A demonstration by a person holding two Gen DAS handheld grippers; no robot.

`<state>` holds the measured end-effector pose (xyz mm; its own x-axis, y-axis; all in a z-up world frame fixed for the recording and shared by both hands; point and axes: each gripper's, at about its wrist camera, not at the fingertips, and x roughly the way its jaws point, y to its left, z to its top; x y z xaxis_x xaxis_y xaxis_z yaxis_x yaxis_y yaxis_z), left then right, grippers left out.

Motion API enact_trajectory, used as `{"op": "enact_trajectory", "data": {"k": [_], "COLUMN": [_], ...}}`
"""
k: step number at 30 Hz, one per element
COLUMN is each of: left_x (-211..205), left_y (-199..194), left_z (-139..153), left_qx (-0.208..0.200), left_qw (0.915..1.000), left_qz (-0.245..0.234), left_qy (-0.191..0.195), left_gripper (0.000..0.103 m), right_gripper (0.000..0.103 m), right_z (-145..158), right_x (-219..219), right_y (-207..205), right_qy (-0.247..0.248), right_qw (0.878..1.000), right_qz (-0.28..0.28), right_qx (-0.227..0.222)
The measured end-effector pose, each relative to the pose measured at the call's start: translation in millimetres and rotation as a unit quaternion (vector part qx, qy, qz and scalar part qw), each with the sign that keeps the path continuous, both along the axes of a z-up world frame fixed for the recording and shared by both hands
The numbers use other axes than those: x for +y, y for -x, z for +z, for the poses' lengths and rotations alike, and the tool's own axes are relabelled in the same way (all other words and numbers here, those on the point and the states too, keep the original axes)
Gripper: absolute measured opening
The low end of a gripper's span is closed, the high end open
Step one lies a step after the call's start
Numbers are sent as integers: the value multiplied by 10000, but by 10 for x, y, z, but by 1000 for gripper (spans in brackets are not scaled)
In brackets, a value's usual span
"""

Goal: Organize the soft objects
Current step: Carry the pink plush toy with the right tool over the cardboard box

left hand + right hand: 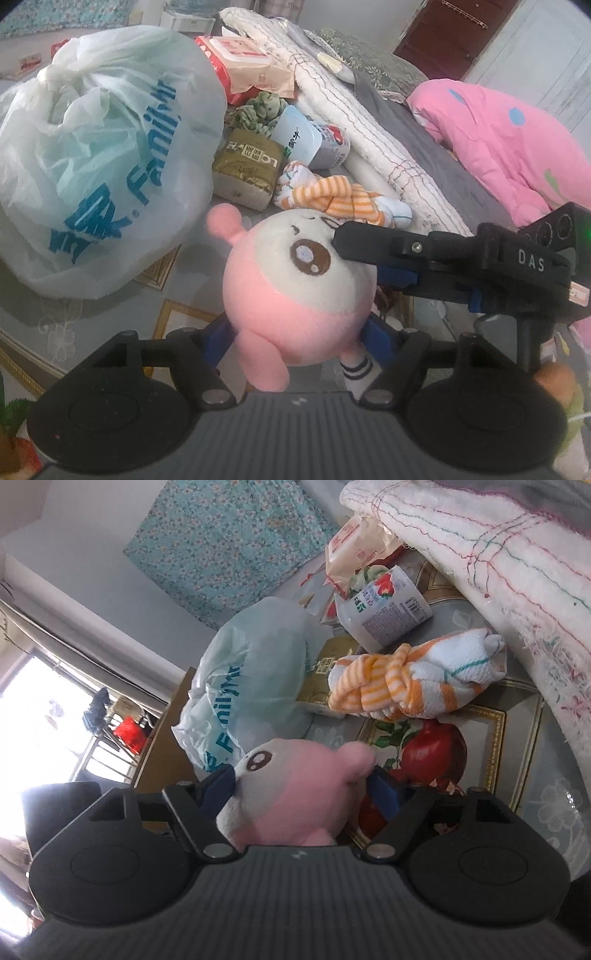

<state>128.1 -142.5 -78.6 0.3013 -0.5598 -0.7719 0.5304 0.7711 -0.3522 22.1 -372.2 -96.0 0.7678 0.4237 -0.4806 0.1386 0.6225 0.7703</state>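
- Left wrist view: my left gripper [295, 343] is clamped on the pink plush toy [295, 291] low on its round body, a blue pad on either side pressing into the fabric. The toy stands upright between my fingers, face turned up and to the right, one ear [223, 221] pointing toward the plastic bag [99, 155]. My right gripper [354, 243] comes in from the right, its tip at the toy's face beside the eye.
- Right wrist view: the same toy fills the gap of my right gripper [303, 790]; the left pad lies against the pale face, the right pad against the pink side under the ear, so I judge the jaws closed on the head. The knotted orange-striped towel [413, 679] lies just beyond on the table [554, 775], past the toy's ear.
- Both tools hold the one toy, left low, right high; the next move turns on which one lets go.
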Motion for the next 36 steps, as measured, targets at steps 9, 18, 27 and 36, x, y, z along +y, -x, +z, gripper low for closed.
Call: {"op": "enact_trajectory", "data": {"k": [9,18,27,36], "left_x": [-138,-257,-240,643], "left_y": [3,39,-72,-188], "left_z": [79,597,1174,1655], "left_qx": [-261,-834,-1396,-1659], "left_qw": [9996,9964,9901,9808], "left_qz": [-55,-172,119,1029], "left_qy": [-27,2,44,-16], "left_gripper": [75,75,75,76], "right_gripper": [65,65,65,66], "right_z": [10,449,964,1486], "right_x": [-113,-138,-186,564], "right_y": [77,133,-198,-977], "right_qy": [-161,-84,-22,111], "right_qw": [9995,9960,9914,9855], "right_qz": [-213,-516,-415,667], "right_qx": [-195,-722,-1239,-1556]}}
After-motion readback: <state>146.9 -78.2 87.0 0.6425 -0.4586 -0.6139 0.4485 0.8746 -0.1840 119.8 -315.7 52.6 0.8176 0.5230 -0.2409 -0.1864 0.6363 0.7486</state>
